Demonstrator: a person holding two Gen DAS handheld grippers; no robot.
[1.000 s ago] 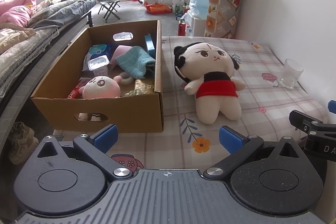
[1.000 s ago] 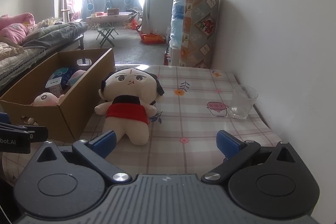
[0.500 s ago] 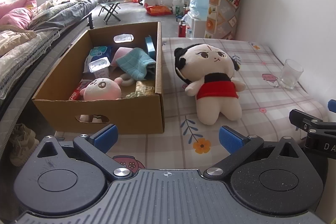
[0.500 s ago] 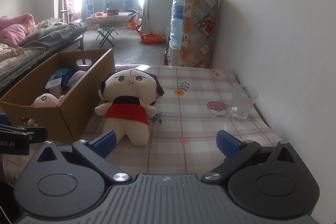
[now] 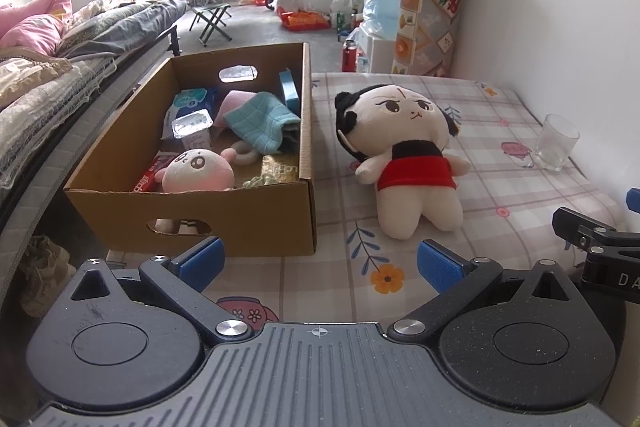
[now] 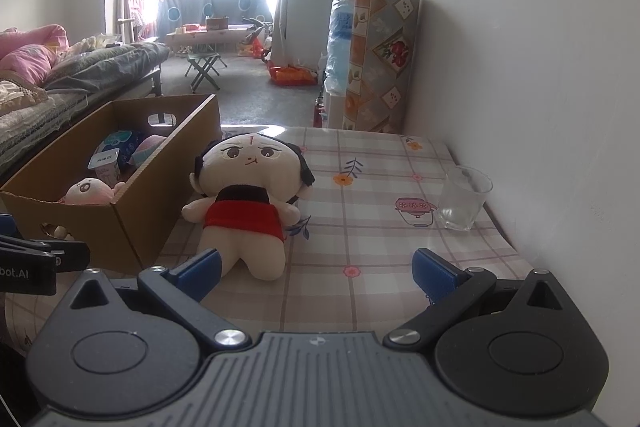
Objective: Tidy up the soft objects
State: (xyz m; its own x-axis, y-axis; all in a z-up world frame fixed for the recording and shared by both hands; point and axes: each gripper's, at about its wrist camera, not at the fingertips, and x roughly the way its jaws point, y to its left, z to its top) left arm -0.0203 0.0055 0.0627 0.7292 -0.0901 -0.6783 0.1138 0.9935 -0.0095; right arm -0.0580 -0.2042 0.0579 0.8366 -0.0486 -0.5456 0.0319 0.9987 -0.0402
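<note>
A clear drinking glass stands upright at 3 o'clock on the checked, flower-printed tabletop, near the white wall. At 12 o'clock beyond, a water bottle stands beside a patterned panel; bedding lies at 9 o'clock.

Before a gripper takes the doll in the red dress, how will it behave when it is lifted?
The doll looks like stuffed fabric, so it will probably squash between the jaws rather than slip. Its head is far larger than its body, so held by a leg it would likely flop head down. It seems light for its size.
</note>
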